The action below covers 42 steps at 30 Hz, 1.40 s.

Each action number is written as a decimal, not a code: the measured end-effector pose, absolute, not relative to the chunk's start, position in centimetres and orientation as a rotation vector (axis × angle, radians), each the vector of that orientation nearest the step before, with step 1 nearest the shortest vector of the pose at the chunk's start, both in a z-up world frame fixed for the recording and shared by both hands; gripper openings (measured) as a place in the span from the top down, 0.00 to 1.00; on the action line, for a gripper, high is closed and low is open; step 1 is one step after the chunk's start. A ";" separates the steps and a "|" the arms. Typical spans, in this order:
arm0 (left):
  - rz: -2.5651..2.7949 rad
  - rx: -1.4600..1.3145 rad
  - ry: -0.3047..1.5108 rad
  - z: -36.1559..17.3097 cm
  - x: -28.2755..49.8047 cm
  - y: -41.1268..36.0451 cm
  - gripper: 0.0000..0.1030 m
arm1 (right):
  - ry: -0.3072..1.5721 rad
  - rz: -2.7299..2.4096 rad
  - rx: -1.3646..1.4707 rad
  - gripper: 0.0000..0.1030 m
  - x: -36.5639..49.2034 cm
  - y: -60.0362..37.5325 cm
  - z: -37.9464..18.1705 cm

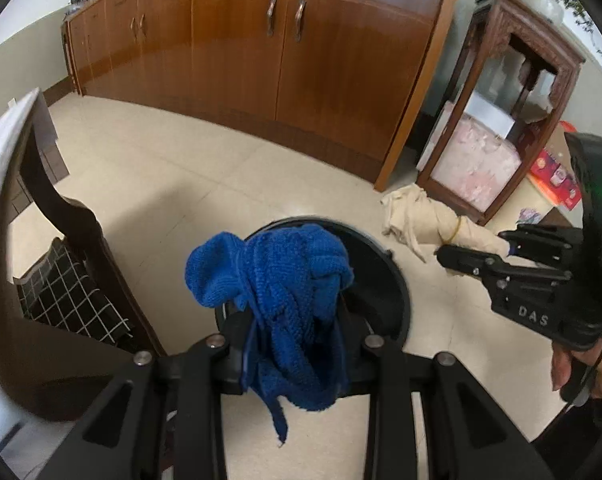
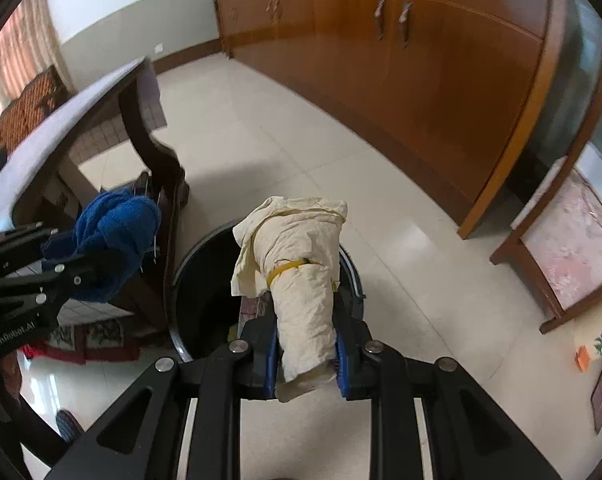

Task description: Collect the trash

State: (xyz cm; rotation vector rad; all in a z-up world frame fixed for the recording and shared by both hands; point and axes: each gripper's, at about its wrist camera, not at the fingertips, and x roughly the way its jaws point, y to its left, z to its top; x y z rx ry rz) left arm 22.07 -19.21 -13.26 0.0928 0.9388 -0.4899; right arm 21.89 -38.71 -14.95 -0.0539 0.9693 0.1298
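The left hand-held gripper (image 1: 295, 344) is clenched on a blue knitted cloth (image 1: 277, 276), which is bunched between its pads at lower centre of the left wrist view and bulges upward in soft, looped folds, with a loose strip hanging below. Directly behind the cloth, the round black rim of a trash bin (image 1: 385, 256) is seen on the floor. The right hand-held gripper (image 2: 307, 364) is closed around a cream crumpled paper roll (image 2: 301, 280), gripped near its lower end between blue-edged pads; a yellow rubber band (image 2: 285, 270) is wrapped around its middle, and its upper end flares into wrinkled flaps. The bin's dark opening lies just behind and left of the roll. Glossy beige floor tiles (image 1: 173, 168) surround the bin, with a polished brown wooden cabinet (image 1: 301, 60) along the upper part of both views.
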 end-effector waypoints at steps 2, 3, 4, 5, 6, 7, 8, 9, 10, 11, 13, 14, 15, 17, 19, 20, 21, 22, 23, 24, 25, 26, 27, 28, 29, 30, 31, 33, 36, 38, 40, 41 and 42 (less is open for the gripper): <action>-0.498 0.077 0.978 -14.8 22.6 -19.1 0.69 | 1.003 0.160 -0.080 0.77 22.8 -38.3 -16.6; -0.496 0.081 0.987 -15.3 22.7 -19.2 0.69 | 1.017 0.173 -0.094 0.77 23.2 -38.1 -17.4; -0.496 0.084 0.998 -15.9 22.8 -19.2 0.69 | 1.025 0.181 -0.105 0.77 23.3 -37.8 -17.9; -0.496 0.083 1.007 -16.2 23.0 -19.1 0.69 | 1.042 0.199 -0.127 0.77 23.7 -37.4 -18.8; -0.492 0.082 1.017 -16.7 23.1 -19.2 0.69 | 1.052 0.209 -0.136 0.77 23.9 -37.4 -19.4; -0.490 0.079 1.024 -17.2 23.3 -19.3 0.69 | 1.063 0.220 -0.145 0.77 24.1 -37.1 -19.9; -0.493 0.074 1.030 -17.4 23.4 -19.4 0.69 | 1.081 0.236 -0.165 0.77 24.5 -36.7 -20.7; -0.500 0.067 1.041 -17.9 23.6 -19.6 0.67 | 1.087 0.243 -0.183 0.77 24.8 -36.5 -21.1; -0.498 0.068 1.050 -18.3 23.9 -19.9 0.60 | 1.096 0.254 -0.206 0.75 25.1 -36.2 -21.7; -0.488 0.066 1.056 -18.8 24.1 -20.0 0.42 | 1.104 0.261 -0.219 0.74 25.4 -35.8 -22.1; -0.422 0.094 1.041 -19.1 24.1 -20.1 0.14 | 1.139 0.256 -0.257 0.35 26.1 -35.6 -23.7; -0.407 0.105 1.026 -19.0 23.9 -20.0 0.03 | 1.136 0.230 -0.268 0.18 26.3 -35.9 -24.2; -0.395 0.115 1.017 -18.8 23.8 -20.0 0.00 | 1.133 0.190 -0.274 0.02 26.5 -36.5 -24.6; -0.394 0.113 1.010 -18.5 23.6 -19.8 0.00 | 1.130 0.140 -0.262 0.02 26.5 -37.7 -24.4; -0.393 0.112 1.003 -18.0 23.3 -19.9 0.00 | 1.118 0.112 -0.256 0.00 26.3 -38.5 -24.1; -0.394 0.111 1.002 -18.0 23.3 -19.8 0.00 | 1.107 0.098 -0.241 0.00 26.2 -39.0 -23.8; -0.398 0.106 1.000 -17.7 23.1 -19.9 0.00 | 1.102 0.080 -0.224 0.00 26.0 -39.5 -23.5; -0.399 0.104 0.996 -17.5 23.0 -19.8 0.00 | 1.101 0.070 -0.218 0.00 25.9 -39.9 -23.6; -0.401 0.105 0.987 -17.2 22.8 -19.8 0.00 | 1.094 0.055 -0.215 0.00 25.7 -40.2 -23.4; -0.405 0.103 0.979 -16.6 22.5 -19.9 0.00 | 1.083 0.042 -0.212 0.00 25.3 -40.4 -23.0; -0.411 0.101 0.974 -16.5 22.5 -19.8 0.00 | 1.076 0.038 -0.211 0.00 25.1 -40.4 -22.7; -0.417 0.101 0.965 -16.1 22.3 -19.8 0.00 | 1.068 0.033 -0.209 0.00 24.7 -40.5 -22.3; -0.421 0.103 0.954 -15.6 22.1 -19.8 0.00 | 1.056 0.024 -0.206 0.00 24.2 -40.5 -21.7; -0.424 0.105 0.947 -15.4 22.0 -19.8 0.00 | 1.049 0.022 -0.203 0.00 24.1 -40.5 -21.3; -0.427 0.103 0.942 -15.0 21.9 -19.8 0.00 | 1.036 0.015 -0.195 0.00 23.7 -40.6 -20.6; -0.428 0.100 0.937 -14.6 21.7 -19.8 0.00 | 1.026 0.006 -0.190 0.00 23.6 -40.5 -20.0; -0.430 0.098 0.927 -14.2 21.5 -19.7 0.00 | 1.019 0.003 -0.184 0.00 23.5 -40.4 -19.6; -0.434 0.097 0.914 -13.6 21.2 -19.6 0.00 | 0.996 -0.001 -0.172 0.00 22.8 -40.1 -18.4; -0.437 0.094 0.901 -12.7 20.7 -19.2 0.00 | 0.971 -0.004 -0.169 0.00 22.0 -39.6 -17.1; -0.441 0.096 0.898 -12.1 20.2 -19.1 0.00 | 0.959 -0.010 -0.171 0.00 21.5 -39.3 -16.4; -0.439 0.102 0.894 -11.3 19.6 -18.8 0.00 | 0.952 -0.013 -0.162 0.00 21.0 -39.1 -15.5; -0.434 0.106 0.884 -10.8 19.2 -18.5 0.00 | 0.949 -0.021 -0.154 0.00 20.6 -39.0 -14.9; -0.428 0.110 0.874 -10.2 18.8 -18.2 0.00 | 0.938 -0.030 -0.145 0.00 19.9 -38.8 -14.1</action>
